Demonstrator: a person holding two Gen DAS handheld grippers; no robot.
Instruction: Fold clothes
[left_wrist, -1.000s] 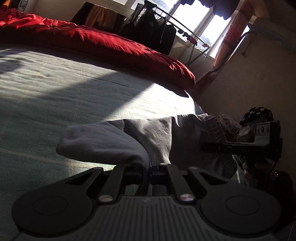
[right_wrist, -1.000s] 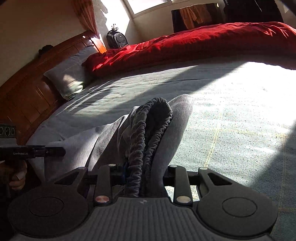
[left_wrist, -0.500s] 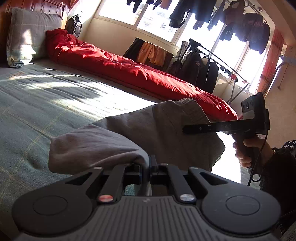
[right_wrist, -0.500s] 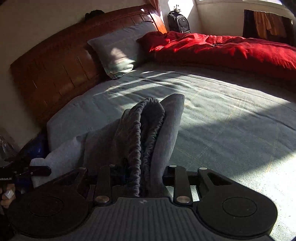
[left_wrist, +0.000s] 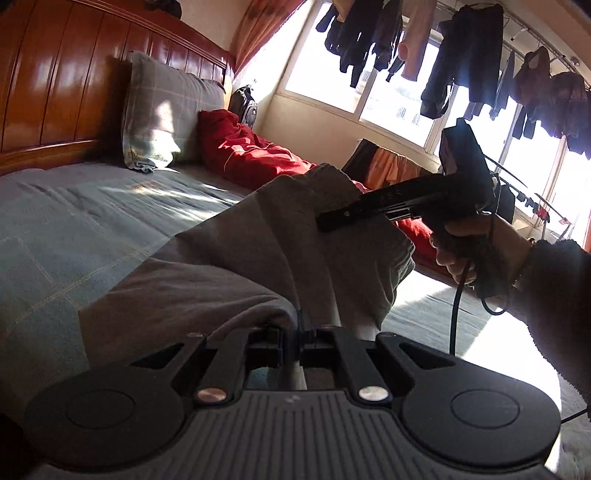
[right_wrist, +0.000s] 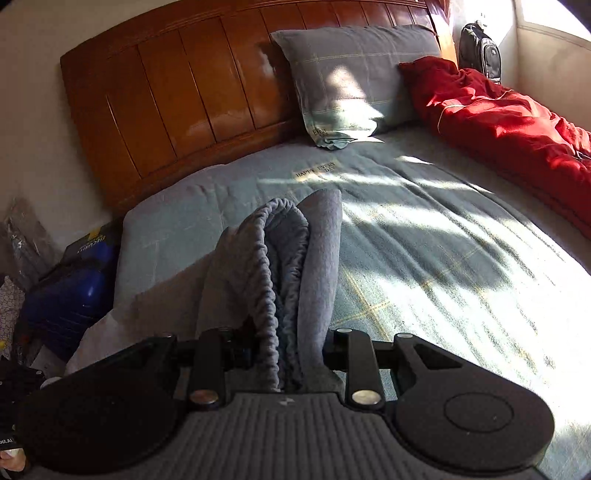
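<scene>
A grey garment with an elastic ruffled waistband hangs lifted above the bed between both grippers. My left gripper is shut on one fabric edge. My right gripper is shut on the bunched waistband. In the left wrist view the right gripper pokes into the cloth from the right, held by a hand in a dark sleeve. The fingertips of both grippers are buried in fabric.
The bed has a blue-grey checked sheet, a grey pillow and a wooden headboard. A red duvet lies along the window side. Clothes hang on a rack by the windows. A blue box sits beside the bed.
Both grippers have risen and swung toward the headboard, lifting the grey garment off the sheet. Their grips have stayed shut throughout.
</scene>
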